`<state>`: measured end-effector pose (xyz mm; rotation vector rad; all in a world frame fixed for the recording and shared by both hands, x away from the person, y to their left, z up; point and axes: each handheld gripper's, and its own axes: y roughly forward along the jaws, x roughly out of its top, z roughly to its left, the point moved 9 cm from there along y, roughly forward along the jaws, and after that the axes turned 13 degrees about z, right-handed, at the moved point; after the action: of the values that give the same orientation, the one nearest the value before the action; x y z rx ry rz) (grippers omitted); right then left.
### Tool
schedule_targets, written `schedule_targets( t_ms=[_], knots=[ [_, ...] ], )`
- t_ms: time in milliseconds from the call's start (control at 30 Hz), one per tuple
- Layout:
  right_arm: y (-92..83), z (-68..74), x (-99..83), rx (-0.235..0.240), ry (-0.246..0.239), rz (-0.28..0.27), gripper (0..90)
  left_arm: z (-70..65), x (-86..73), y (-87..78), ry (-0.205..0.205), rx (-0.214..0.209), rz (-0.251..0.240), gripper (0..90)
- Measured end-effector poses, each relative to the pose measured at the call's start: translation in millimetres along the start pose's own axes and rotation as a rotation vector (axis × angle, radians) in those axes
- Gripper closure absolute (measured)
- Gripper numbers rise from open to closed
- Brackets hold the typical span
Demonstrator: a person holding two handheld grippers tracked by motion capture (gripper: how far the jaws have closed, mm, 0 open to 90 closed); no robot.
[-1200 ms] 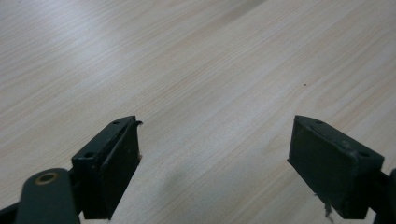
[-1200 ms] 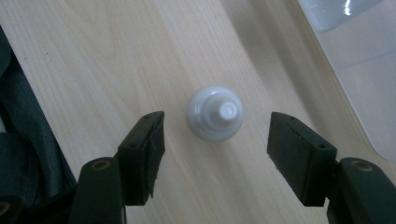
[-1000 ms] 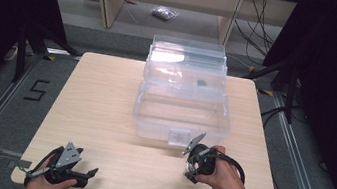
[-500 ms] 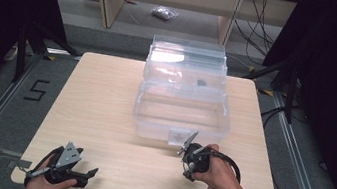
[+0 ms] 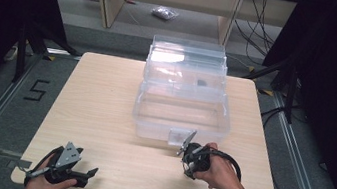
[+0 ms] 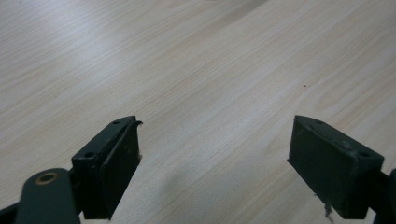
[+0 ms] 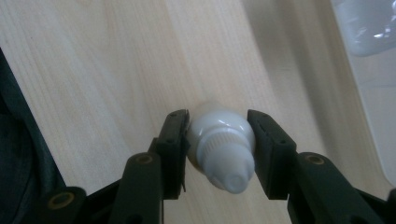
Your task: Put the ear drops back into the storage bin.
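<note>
A small white plastic bottle (image 7: 222, 149) with a ribbed neck stands on the wooden table (image 5: 105, 100), its rounded cap end toward the camera in the right gripper view. My right gripper (image 7: 218, 122) has just been closing and both pads now press on the bottle's sides. From above, the right gripper (image 5: 192, 161) sits just in front of the clear box (image 5: 182, 127), held in a hand. My left gripper (image 5: 90, 171) rests at the table's near left corner. Its jaws (image 6: 215, 135) stand wide open over bare wood.
The clear plastic box is a tiered case that stands open at the middle back of the table, with a latch (image 5: 175, 137) on its front wall. Its corner (image 7: 369, 28) shows close to the right gripper. Shelving (image 5: 170, 3) and cables lie beyond the table.
</note>
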<state>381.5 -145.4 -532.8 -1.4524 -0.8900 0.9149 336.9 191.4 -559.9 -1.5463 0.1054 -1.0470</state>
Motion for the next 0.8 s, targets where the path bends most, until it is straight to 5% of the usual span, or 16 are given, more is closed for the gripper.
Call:
schedule_targets(
  t_ms=[33, 67, 100, 200, 400, 567, 700, 800],
  knots=[
    [-2.7, -1.1, -0.1, 0.005, -0.013, -0.008, 60.1, -2.5, 2.6, 1.2, -0.036, -0.01, -0.027, 15.9],
    [-5.5, -1.3, -2.0, 0.004, 0.011, 0.001, 60.1, -1.9, 2.8, 1.7, -0.037, -0.005, -0.028, 15.8],
    [-10.9, -4.7, -1.6, -0.002, -0.016, -0.014, 60.1, -2.3, 3.2, 1.6, -0.041, -0.009, -0.033, 15.8],
    [-18.9, -7.1, -3.8, -0.002, 0.004, -0.01, 60.1, -0.4, -0.1, -0.3, 0.002, -0.004, 0.001, 15.9],
    [-31.0, -11.5, -5.4, 0.0, 0.006, -0.021, 60.1, -2.3, 3.0, 1.5, -0.04, -0.006, -0.031, 15.8],
    [-47.6, -17.7, -7.5, -0.006, 0.033, -0.027, 60.2, -0.2, 0.1, -0.4, -0.001, -0.002, -0.001, 15.9],
    [-59.5, -25.6, -7.1, -0.017, 0.001, -0.047, 60.2, -0.1, 0.2, -0.3, -0.001, -0.001, -0.001, 15.9],
    [-67.6, -26.7, -8.8, -0.016, 0.022, -0.042, 60.1, -2.1, 2.9, 0.8, -0.036, -0.009, -0.031, 15.9]
  ],
)
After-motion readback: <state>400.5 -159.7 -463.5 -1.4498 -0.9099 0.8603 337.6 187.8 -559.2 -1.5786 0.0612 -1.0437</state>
